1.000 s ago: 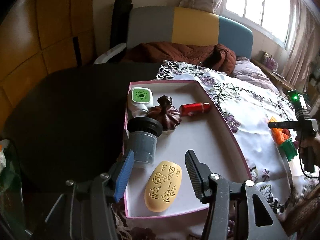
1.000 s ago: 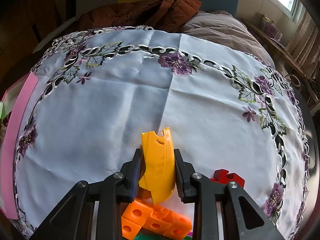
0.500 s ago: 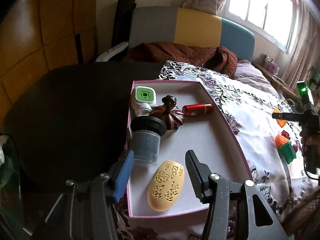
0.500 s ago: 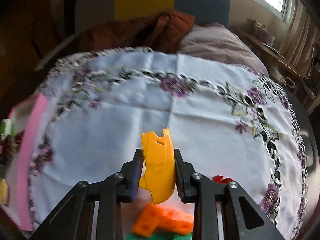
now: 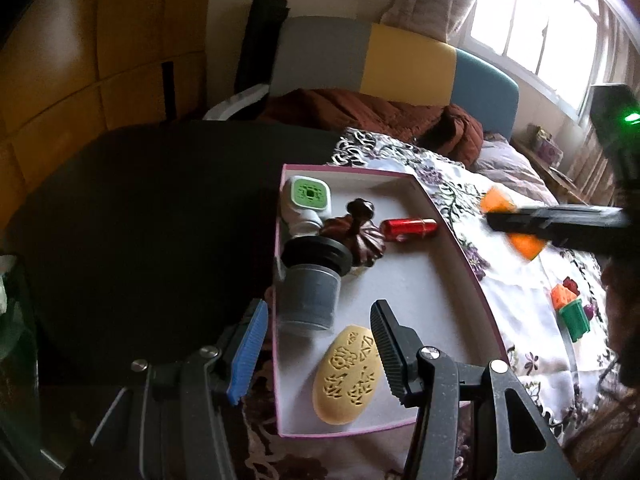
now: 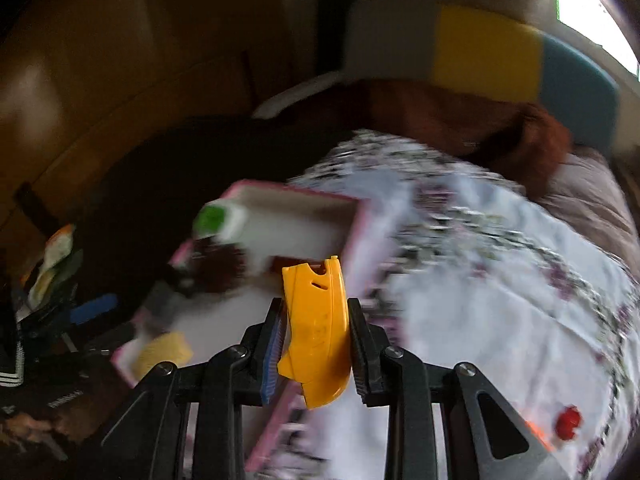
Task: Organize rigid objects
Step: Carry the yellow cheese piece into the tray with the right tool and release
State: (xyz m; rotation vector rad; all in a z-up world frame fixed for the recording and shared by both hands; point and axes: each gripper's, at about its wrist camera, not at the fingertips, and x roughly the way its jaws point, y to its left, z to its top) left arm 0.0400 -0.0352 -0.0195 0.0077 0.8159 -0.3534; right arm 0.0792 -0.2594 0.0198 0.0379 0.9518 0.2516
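Note:
A pink-rimmed white box (image 5: 472, 276) lies on the flowered tablecloth. It holds a yellow oval piece (image 5: 347, 376), a grey jar with a black lid (image 5: 310, 280), a dark brown carved lid (image 5: 352, 234), a red tube (image 5: 408, 226) and a white and green thermometer (image 5: 306, 198). My left gripper (image 5: 316, 350) is open at the box's near end, over the jar and oval piece. My right gripper (image 6: 316, 334) is shut on a yellow plastic piece (image 6: 316, 328), held in the air beside the box's right rim (image 6: 356, 236); it also shows in the left wrist view (image 5: 516, 224).
Loose orange, red and green toy blocks (image 5: 570, 308) lie on the cloth to the right of the box. A dark tabletop (image 5: 152, 208) is left of the box. A sofa with a brown blanket (image 5: 380, 112) stands behind.
My right gripper has lifted the yellow piece off the cloth and swung it left toward the box, with strong blur. My left gripper stays open over the box.

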